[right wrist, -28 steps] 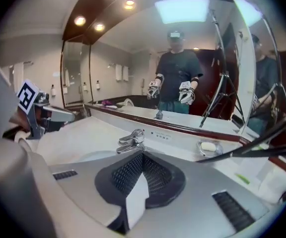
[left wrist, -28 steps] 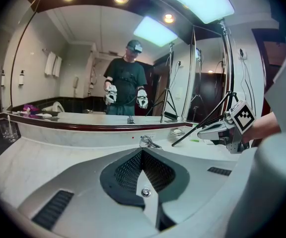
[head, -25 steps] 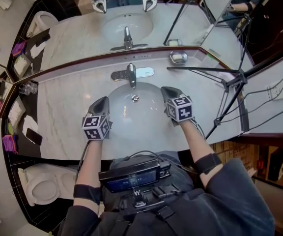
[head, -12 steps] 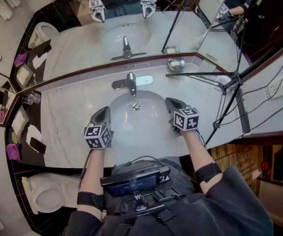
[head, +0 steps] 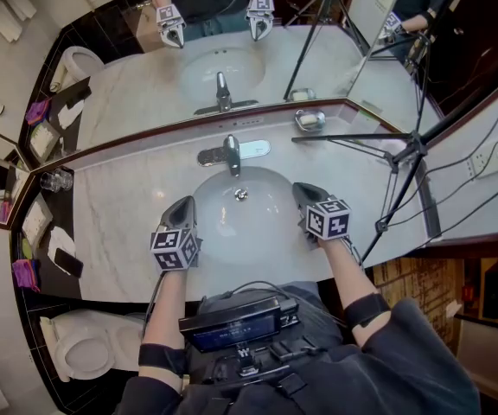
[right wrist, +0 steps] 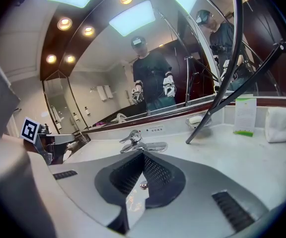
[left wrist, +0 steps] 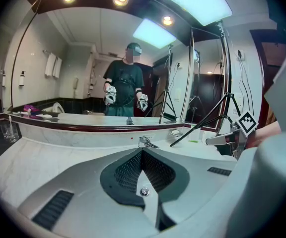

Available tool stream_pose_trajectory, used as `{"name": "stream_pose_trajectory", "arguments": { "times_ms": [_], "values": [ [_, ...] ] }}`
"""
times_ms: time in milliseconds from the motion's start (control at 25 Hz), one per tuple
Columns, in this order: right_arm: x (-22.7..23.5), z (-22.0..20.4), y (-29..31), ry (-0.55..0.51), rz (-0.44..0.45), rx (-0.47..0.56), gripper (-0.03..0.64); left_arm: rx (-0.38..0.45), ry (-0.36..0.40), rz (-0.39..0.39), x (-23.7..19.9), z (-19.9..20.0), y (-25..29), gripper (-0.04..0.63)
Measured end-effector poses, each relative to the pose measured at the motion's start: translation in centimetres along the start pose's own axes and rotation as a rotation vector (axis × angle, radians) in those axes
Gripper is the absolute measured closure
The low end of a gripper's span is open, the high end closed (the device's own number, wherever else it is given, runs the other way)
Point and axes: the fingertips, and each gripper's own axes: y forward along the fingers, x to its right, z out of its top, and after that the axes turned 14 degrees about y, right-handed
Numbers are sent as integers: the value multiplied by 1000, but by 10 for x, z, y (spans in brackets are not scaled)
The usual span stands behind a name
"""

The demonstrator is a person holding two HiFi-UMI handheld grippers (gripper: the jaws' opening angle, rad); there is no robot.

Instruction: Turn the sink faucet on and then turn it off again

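A shiny silver faucet [head: 230,150] with one lever on top stands at the back edge of a round white sink bowl [head: 223,227], in the middle, right under the big wall mirror [head: 145,76]; a small metal drain [head: 241,194] sits in the bowl just in front of it; the bowl is set in a pale marble counter [head: 115,206]. The left gripper [head: 183,202] is held over the left rim of the bowl, and the right gripper [head: 302,189] is held over the right rim; both point toward the faucet but are apart from it, and neither one touches it. In the left gripper view its jaws are pressed together with nothing between them, and the faucet [left wrist: 145,142] shows just past their tips; in the right gripper view its jaws are pressed together too, with nothing in them, and the faucet [right wrist: 134,140] is ahead. A little metal soap dish [head: 309,120] sits on the counter to the right of the faucet; a black tripod [head: 405,154] stands on the right side, with one leg reaching across near the dish; a clear glass [head: 54,178] stands far to the left; a white toilet [head: 80,344] is down at the lower left.
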Motion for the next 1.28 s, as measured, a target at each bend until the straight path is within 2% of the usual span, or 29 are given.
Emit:
{"name": "stream_pose_trajectory", "arguments": {
  "times_ms": [160, 280, 440, 640, 680, 880, 1080, 1280],
  "values": [
    [-2, -1, 3, -49, -7, -12, 598, -4, -8, 3, 1, -2, 0, 595],
    [0, -4, 10, -170, -53, -41, 595, -9, -12, 8, 0, -6, 0, 595],
    [-10, -4, 29, -424, -121, -105, 584, -17, -20, 20, -2, -10, 1, 595],
    [-33, -9, 66, -856, -142, -189, 462, -24, -28, 35, -7, -16, 2, 595],
    [-37, -10, 74, -938, -140, -200, 455, -25, -29, 39, -7, -17, 3, 595],
    [-65, -11, 108, -1229, -126, -219, 401, -31, -39, 53, -14, -21, 2, 595],
    [-85, -14, 136, -1401, -113, -206, 374, -38, -48, 64, -19, -28, 0, 595],
    [-96, -17, 160, -1473, -96, -217, 374, -45, -55, 70, -24, -34, -1, 595]
  ]
}}
